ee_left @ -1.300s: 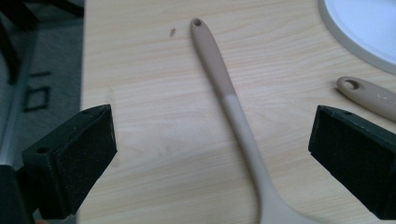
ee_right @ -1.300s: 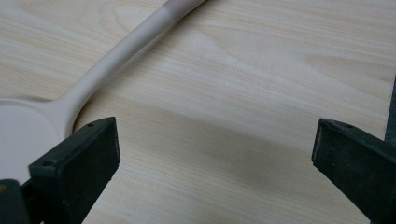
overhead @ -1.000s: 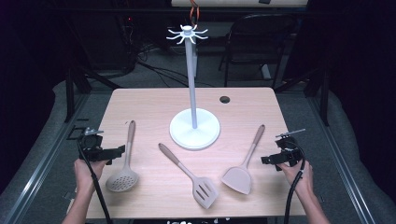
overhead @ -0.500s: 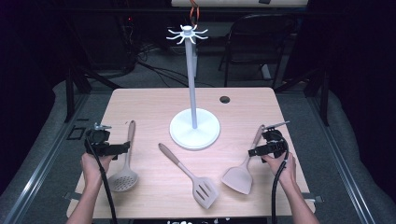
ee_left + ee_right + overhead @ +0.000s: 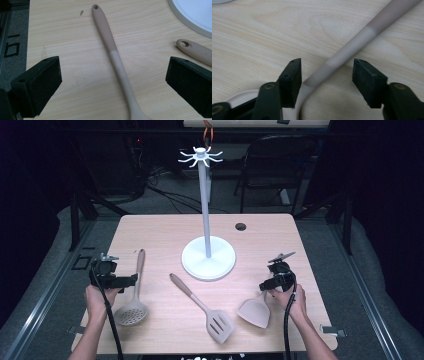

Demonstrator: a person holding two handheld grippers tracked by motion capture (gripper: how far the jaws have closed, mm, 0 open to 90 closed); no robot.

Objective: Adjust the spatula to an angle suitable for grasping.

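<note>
Nothing hangs on the stand (image 5: 208,215) yet; all three utensils lie on the bench (image 5: 160,227). The right gripper (image 5: 268,285) has just been closing its jaws around the solid spatula (image 5: 352,47), apparently not yet pinching, while the left gripper (image 5: 131,281) stands released over the skimmer (image 5: 113,55).

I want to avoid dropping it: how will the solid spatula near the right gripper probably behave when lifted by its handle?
The solid spatula will probably stay stiff, since its handle runs straight. It may tilt blade-down, because the wide blade sits at one end. The matte handle looks grippy, not slippery. The right gripper straddles it near the blade, and its fingers have just been closing without pressing yet.
</note>
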